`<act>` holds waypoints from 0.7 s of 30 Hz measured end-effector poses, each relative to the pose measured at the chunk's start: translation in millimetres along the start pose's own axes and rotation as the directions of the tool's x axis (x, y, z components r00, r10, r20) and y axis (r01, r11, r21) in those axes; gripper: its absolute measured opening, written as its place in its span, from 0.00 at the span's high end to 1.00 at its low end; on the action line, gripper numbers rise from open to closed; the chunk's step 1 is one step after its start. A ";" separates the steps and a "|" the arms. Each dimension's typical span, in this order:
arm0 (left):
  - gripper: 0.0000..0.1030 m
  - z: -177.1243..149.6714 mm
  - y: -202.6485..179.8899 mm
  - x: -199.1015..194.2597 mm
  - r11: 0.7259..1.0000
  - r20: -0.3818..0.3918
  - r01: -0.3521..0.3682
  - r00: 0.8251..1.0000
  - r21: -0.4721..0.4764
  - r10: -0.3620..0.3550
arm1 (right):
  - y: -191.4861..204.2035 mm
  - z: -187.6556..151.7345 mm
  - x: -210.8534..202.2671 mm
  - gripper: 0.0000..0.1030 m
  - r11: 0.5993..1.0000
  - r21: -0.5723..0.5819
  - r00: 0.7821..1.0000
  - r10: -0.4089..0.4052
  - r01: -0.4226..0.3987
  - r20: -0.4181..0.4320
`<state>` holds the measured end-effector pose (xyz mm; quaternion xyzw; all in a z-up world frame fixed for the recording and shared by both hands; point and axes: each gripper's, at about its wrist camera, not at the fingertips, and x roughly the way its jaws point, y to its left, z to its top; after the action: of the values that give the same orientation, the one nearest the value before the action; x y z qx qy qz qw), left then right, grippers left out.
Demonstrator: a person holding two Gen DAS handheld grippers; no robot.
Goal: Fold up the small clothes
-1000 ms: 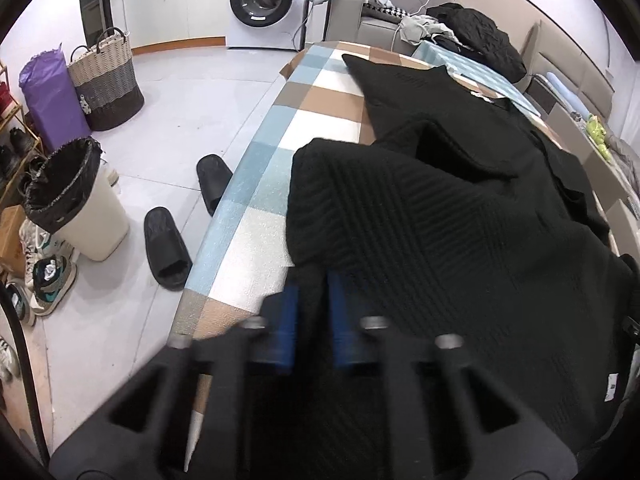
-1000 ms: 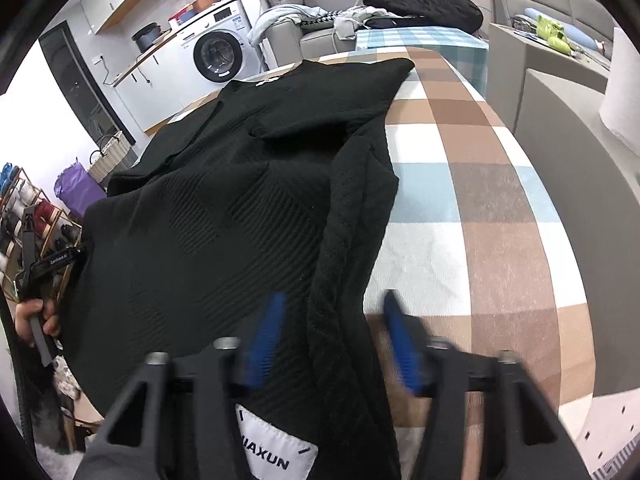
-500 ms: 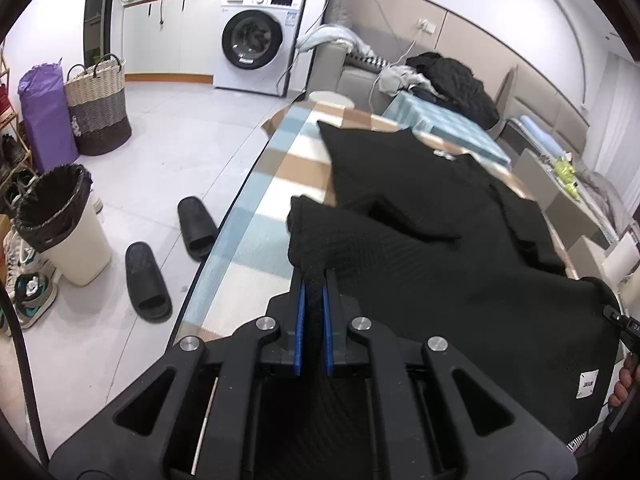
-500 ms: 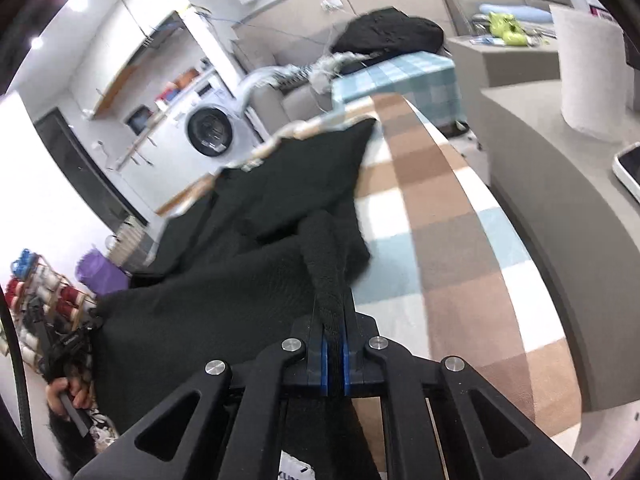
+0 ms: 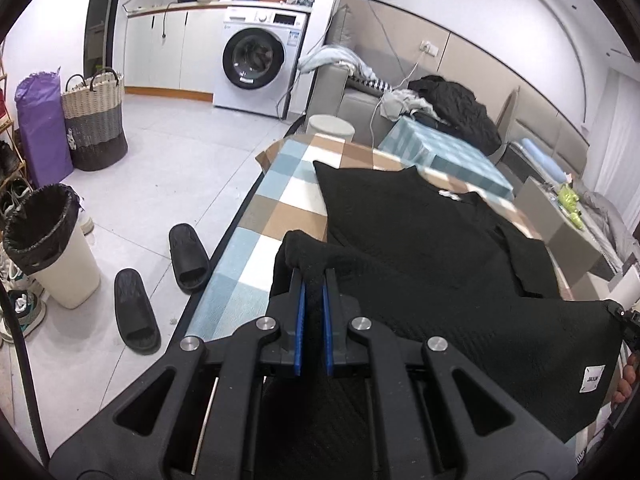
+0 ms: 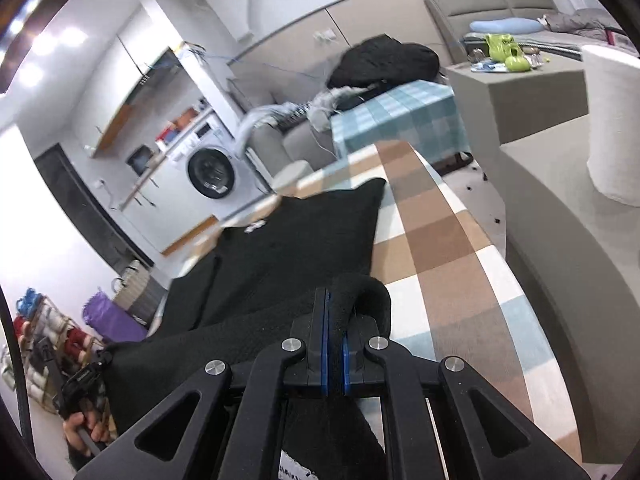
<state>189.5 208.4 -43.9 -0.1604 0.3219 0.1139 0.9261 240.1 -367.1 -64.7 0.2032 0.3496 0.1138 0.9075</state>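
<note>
A black knit sweater [image 5: 432,248] lies along a table with a checked blue, brown and white cloth [image 5: 276,208]. My left gripper [image 5: 314,280] is shut on the sweater's near left hem corner and holds it up off the table. My right gripper [image 6: 335,300] is shut on the near right hem corner of the sweater [image 6: 304,236], also lifted. The hem hangs stretched between the two grippers, with a white label [image 5: 592,379] showing. The sweater's far part still rests on the cloth [image 6: 440,240].
Left of the table on the floor are two black slippers [image 5: 160,280], a lined white bin [image 5: 48,248], a woven basket [image 5: 94,120] and a washing machine [image 5: 256,64]. Grey units [image 6: 560,200] with a paper roll [image 6: 612,120] stand right of the table.
Both grippers closed on the sweater's near hem corners and rose, lifting the hem off the table. The right gripper was open a second ago.
</note>
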 end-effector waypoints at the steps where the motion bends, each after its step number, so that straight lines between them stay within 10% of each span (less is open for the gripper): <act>1: 0.95 1.2 -0.8 7.8 1.000 -0.006 -0.005 1.000 0.001 0.005 | -0.6 1.3 8.5 0.96 1.000 -0.004 1.000 -0.018 0.018 -0.012; 9: 0.93 -3.7 -1.1 50.9 0.999 -0.080 -0.039 0.996 -0.010 0.038 | -15.9 -0.9 45.8 0.83 0.992 0.009 0.988 -0.125 0.126 -0.094; 13: 0.73 -11.4 2.4 60.6 0.998 -0.118 -0.055 0.992 -0.013 0.053 | -28.4 -7.3 39.4 0.59 0.991 0.020 0.986 -0.133 0.136 -0.098; 21: 0.47 -19.4 2.0 76.5 0.999 -0.161 -0.037 0.986 -0.020 0.033 | -30.7 -20.7 53.8 0.55 0.998 0.011 0.977 -0.052 0.055 -0.207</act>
<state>236.7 211.3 -107.1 -0.1740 0.3971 0.1206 0.8930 267.2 -369.7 -124.1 0.1884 0.4484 0.1071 0.8672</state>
